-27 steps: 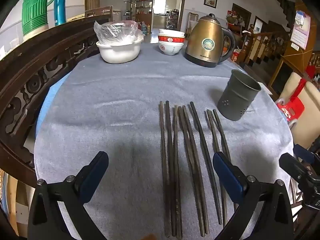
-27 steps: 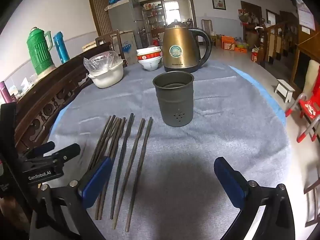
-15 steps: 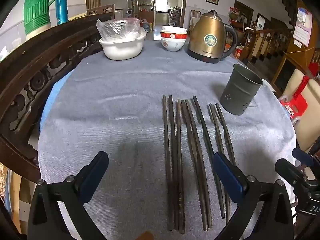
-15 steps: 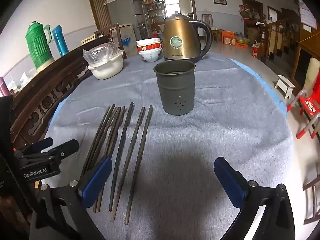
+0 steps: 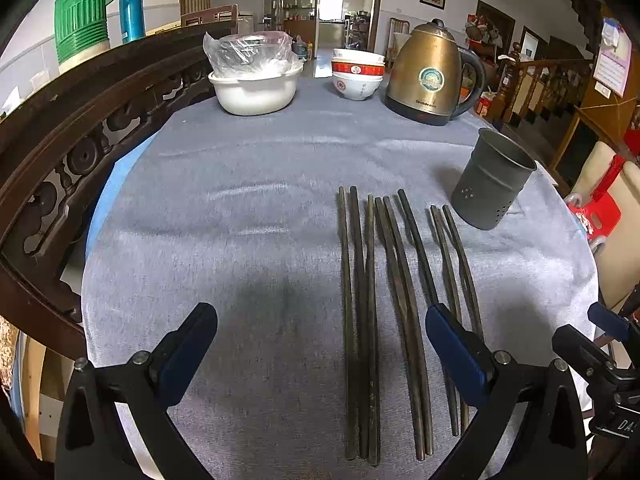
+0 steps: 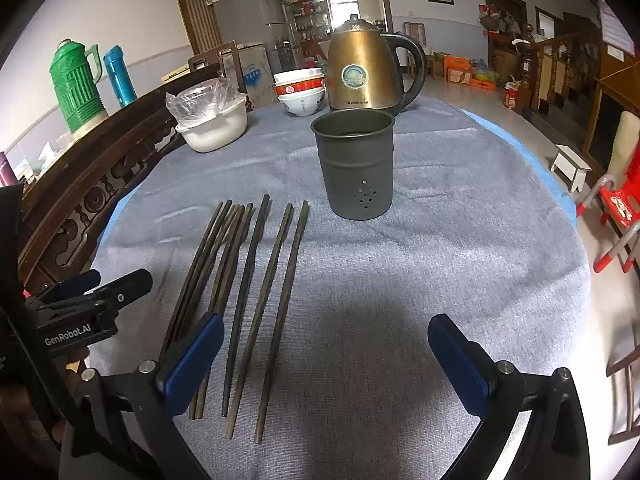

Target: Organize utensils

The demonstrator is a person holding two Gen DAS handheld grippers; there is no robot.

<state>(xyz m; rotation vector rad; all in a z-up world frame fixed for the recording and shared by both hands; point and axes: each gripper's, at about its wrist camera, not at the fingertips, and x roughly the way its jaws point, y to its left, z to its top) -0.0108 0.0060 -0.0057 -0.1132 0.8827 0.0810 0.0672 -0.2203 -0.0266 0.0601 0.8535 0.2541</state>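
Several dark chopsticks (image 5: 384, 320) lie side by side on the grey cloth, pointing away from me; they also show in the right wrist view (image 6: 248, 288). A dark metal utensil cup (image 5: 490, 182) stands upright and empty to their right, in the right wrist view (image 6: 354, 164) straight ahead. My left gripper (image 5: 320, 344) is open and empty, low over the near ends of the chopsticks. My right gripper (image 6: 324, 354) is open and empty, just right of the chopsticks and short of the cup.
A gold kettle (image 5: 428, 76), stacked bowls (image 5: 356, 74) and a white bowl with a plastic bag (image 5: 256, 80) stand at the far edge. A carved wooden chair back (image 5: 60, 152) runs along the left. The round table (image 6: 500, 248) drops off at right.
Both grippers have moved slightly forward and lower toward the table; the chopsticks and cup look nearer. Nothing has been taken hold of.
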